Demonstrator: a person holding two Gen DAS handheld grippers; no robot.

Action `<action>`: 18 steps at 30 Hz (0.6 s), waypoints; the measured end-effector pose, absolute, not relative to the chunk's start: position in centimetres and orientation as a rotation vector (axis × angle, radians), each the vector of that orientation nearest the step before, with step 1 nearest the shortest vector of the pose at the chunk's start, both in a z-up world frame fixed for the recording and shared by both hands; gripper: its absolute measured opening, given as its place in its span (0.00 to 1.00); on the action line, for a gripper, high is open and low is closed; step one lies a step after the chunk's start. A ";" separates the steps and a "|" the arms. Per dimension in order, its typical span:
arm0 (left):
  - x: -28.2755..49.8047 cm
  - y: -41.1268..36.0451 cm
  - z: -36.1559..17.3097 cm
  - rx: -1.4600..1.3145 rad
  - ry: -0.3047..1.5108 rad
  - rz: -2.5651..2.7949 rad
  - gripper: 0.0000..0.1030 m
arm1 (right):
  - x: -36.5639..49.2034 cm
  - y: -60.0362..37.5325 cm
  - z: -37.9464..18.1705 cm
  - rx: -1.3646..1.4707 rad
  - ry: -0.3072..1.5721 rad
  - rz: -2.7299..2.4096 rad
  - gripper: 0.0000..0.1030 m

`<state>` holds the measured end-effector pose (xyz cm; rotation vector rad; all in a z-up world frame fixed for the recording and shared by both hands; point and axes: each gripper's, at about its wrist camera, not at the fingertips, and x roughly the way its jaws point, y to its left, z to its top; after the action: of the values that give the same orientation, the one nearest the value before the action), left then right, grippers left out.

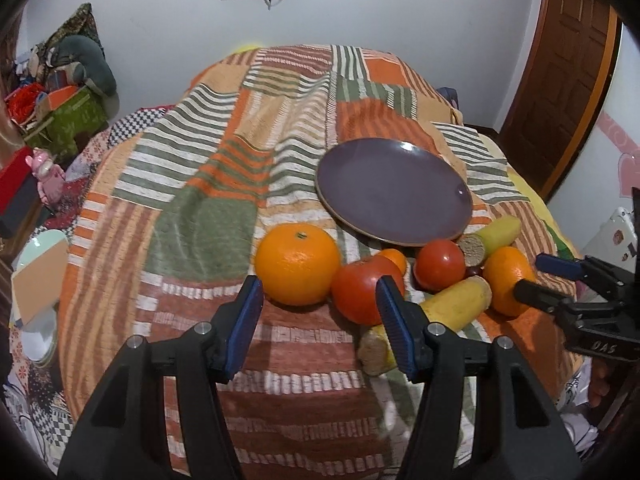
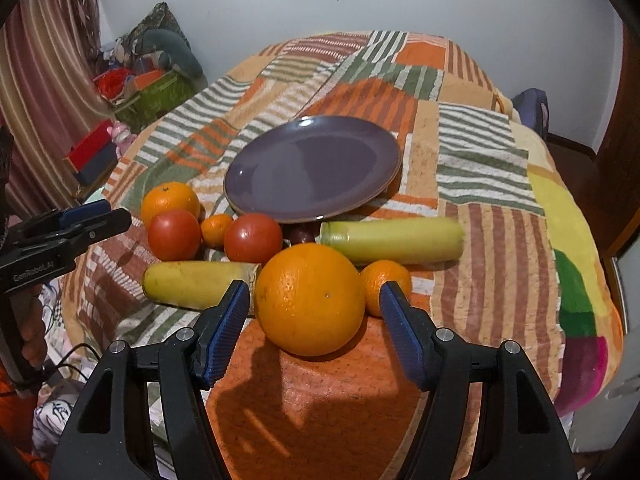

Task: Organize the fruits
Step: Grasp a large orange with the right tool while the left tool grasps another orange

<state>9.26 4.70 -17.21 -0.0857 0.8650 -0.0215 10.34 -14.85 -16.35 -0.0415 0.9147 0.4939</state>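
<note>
A purple plate [image 1: 394, 190] [image 2: 312, 168] lies bare on the striped blanket. Fruits lie in front of it: a large orange [image 2: 309, 298] [image 1: 507, 286], a second orange [image 1: 297, 264] [image 2: 170, 202], two tomatoes [image 1: 362, 288] [image 1: 439, 264] [image 2: 174, 235] [image 2: 253, 238], small mandarins [image 2: 386, 284] [image 2: 215, 230], two yellow-green corn-like pieces [image 2: 394, 239] [image 2: 198, 282] [image 1: 456, 304]. My left gripper [image 1: 320, 300] is open, just short of the second orange and a tomato. My right gripper [image 2: 314, 304] is open with its jaws on either side of the large orange, not touching.
The blanket [image 1: 224, 168] covers a bed. Boxes and clutter [image 1: 60, 112] stand at the far left by the wall. A small mirror [image 1: 36, 276] lies at the left edge. A wooden door [image 1: 560, 72] is at the right.
</note>
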 end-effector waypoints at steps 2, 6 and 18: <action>9.4 4.3 -17.4 -0.088 0.877 -0.039 0.57 | 10.4 -14.7 -16.8 -0.046 0.932 0.500 0.62; 9.6 3.1 -17.9 -0.067 0.901 -0.073 0.57 | 10.8 -14.4 -17.7 -0.053 0.964 0.508 0.62; 10.4 4.3 -18.3 -0.078 0.927 -0.032 0.65 | 10.8 -14.6 -17.5 -0.053 0.949 0.509 0.59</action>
<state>10.44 4.33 -18.29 -0.0776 0.9268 -0.0321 10.76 -14.59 -17.55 -0.0526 0.9488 0.5085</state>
